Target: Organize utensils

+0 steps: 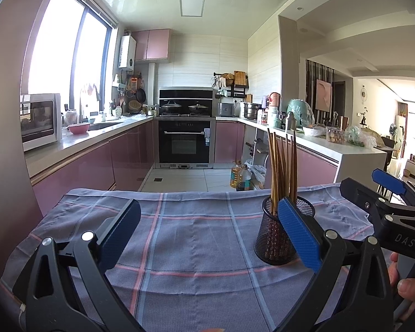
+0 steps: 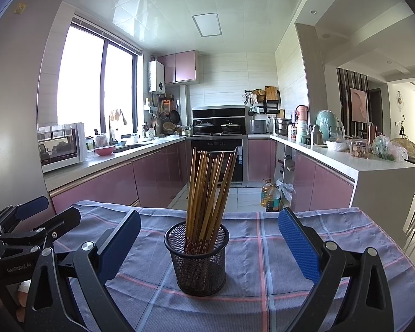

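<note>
Now the chopsticks (image 2: 207, 191) are standing in the black mesh cup (image 2: 197, 260) on the checked cloth (image 2: 304, 304), right gripper (image 2: 209, 246) and left gripper (image 1: 209, 238) both hanging wide open, holding nothing; a bump is maybe tipping the cup

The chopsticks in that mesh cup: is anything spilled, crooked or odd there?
Nothing stands out. The chopsticks all stand in the cup, fanned loosely, and the cup sits upright on the cloth. None lie loose. Both grippers hang back, jaws open.
</note>
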### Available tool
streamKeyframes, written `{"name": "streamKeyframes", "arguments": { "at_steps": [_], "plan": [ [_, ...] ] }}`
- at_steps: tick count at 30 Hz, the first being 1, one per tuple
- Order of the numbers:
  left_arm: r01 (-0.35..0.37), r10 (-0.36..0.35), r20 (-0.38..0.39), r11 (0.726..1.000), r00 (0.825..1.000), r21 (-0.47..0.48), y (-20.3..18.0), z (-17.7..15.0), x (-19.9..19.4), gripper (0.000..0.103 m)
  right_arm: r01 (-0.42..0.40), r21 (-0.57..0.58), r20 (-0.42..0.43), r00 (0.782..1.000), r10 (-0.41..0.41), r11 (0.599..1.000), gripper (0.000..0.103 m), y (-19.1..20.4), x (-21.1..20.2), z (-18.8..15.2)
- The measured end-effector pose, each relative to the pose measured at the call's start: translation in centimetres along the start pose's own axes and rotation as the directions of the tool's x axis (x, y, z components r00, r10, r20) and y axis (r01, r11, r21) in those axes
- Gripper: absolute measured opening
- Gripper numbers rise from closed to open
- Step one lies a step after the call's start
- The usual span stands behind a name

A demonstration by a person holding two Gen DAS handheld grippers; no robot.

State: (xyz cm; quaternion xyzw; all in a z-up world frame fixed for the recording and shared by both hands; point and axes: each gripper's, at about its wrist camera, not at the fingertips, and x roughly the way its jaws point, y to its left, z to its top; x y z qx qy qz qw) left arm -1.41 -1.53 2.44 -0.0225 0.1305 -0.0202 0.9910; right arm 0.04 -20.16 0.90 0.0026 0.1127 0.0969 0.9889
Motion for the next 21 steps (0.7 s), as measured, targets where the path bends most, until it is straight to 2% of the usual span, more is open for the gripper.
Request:
{"name": "streamKeyframes", "arguments": {
  "at_steps": [11,15,18,21],
  "plan": [
    [0.005,-0.005,0.012,1.000,1.000,0.019,0.4,0.0,0.2,0.098,-0.004,0.010,-0.007,1.000,0.004,1.000,0.096,-0.1,0.1,-0.1],
    [0.013,-0.013,-0.021,1.000,1.000,0.016,0.9,-0.1,0.6,0.098,-0.001,0.007,-0.021,1.000,0.001,1.000,0.096,-0.3,0.3,-0.3],
    [0.010,-0.009,-0.067,1.000,0.998,0.004,2.1,-0.4,1.6,0.098,0.028,0.004,-0.077,0.997,-0.028,1.000,0.096,-1.5,1.3,-0.7],
    [-0.005,0.005,-0.117,1.000,0.993,0.000,3.6,-0.7,2.9,0.098,0.111,-0.017,-0.212,0.971,-0.112,0.994,0.096,-4.3,3.7,-2.0]
  ]
}}
